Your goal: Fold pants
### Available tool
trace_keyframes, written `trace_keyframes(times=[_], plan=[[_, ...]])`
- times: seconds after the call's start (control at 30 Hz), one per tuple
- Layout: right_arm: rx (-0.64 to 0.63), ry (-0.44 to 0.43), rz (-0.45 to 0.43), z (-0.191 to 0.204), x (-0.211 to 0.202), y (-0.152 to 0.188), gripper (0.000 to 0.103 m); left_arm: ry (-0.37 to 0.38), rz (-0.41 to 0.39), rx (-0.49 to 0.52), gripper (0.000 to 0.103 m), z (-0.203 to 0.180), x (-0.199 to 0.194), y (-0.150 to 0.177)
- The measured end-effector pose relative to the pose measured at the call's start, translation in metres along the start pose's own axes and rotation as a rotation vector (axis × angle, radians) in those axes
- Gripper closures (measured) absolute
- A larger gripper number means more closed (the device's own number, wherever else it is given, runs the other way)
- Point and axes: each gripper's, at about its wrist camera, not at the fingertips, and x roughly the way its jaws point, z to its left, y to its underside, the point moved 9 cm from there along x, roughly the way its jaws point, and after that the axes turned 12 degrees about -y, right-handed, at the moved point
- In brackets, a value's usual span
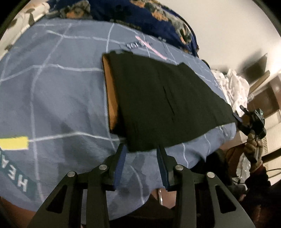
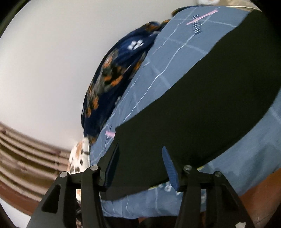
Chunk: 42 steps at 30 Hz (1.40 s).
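Observation:
Black pants (image 1: 158, 105) lie flat across a blue bed sheet (image 1: 61, 96) with white grid lines. An orange-brown lining shows at their left end (image 1: 110, 91). My left gripper (image 1: 141, 149) is open, its blue-padded fingers just short of the pants' near edge. My right gripper (image 2: 140, 150) is open at the pants' other end (image 2: 193, 105), with the near corner of the cloth lying between its fingers. The right gripper also shows in the left wrist view (image 1: 249, 121), off the bed's right edge.
A dark blue floral blanket (image 1: 149, 15) is bunched along the far side of the bed by a white wall. White crumpled cloth (image 1: 233, 87) lies beyond the bed's right end. A yellow patch (image 1: 14, 143) and printed letters mark the sheet at left.

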Motion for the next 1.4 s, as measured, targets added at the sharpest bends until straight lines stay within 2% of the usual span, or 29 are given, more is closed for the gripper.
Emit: trace_keyframes(times=[0.03,0.13,0.3,0.37,0.53,0.57,0.63,0.73,0.8,0.93,1.0,1.13,1.27,1.33,1.4], plan=[[0.000,0.000,0.010,0.002,0.004,0.005,0.050,0.014,0.011,-0.005,0.066,-0.003,0.003,0.000],[0.029,-0.009,0.017,-0.002,0.006,0.016,0.047,-0.008,0.030,-0.003,0.066,-0.003,0.014,-0.003],[0.096,-0.028,0.017,-0.009,0.012,0.025,0.045,0.052,0.060,-0.105,0.068,0.006,0.023,-0.011],[0.106,-0.028,0.015,-0.011,0.012,0.027,0.043,0.038,0.064,-0.110,0.074,0.008,0.024,-0.012],[0.114,-0.039,0.022,-0.010,0.014,0.029,0.042,-0.015,0.032,-0.092,0.075,0.008,0.016,-0.013],[0.111,-0.040,0.025,-0.010,0.014,0.030,0.041,-0.014,0.021,-0.097,0.074,0.010,0.014,-0.014],[0.110,-0.039,0.035,-0.010,0.017,0.032,0.041,0.012,0.046,-0.119,0.061,0.013,0.017,-0.014],[0.120,-0.039,0.047,-0.011,0.022,0.035,0.039,0.081,0.074,-0.154,0.060,0.010,0.021,-0.014],[0.127,-0.036,0.052,-0.012,0.024,0.036,0.038,0.104,0.098,-0.123,0.059,0.002,0.024,-0.013],[0.142,-0.040,0.046,-0.013,0.023,0.037,0.035,0.056,0.093,-0.051,0.061,-0.006,0.028,-0.017],[0.143,-0.041,0.043,-0.012,0.022,0.037,0.035,0.011,0.073,-0.032,0.071,-0.004,0.029,-0.019],[0.146,-0.028,0.046,-0.015,0.024,0.039,0.032,-0.051,0.039,-0.016,0.078,-0.006,0.024,-0.021],[0.170,-0.029,0.044,-0.020,0.025,0.040,0.032,-0.148,-0.050,0.006,0.085,-0.008,0.004,-0.039],[0.175,-0.032,0.042,-0.021,0.024,0.041,0.032,-0.169,-0.118,-0.002,0.087,-0.009,-0.015,-0.051],[0.173,-0.028,0.042,-0.022,0.024,0.041,0.032,-0.189,-0.171,0.045,0.087,-0.017,-0.028,-0.058]])
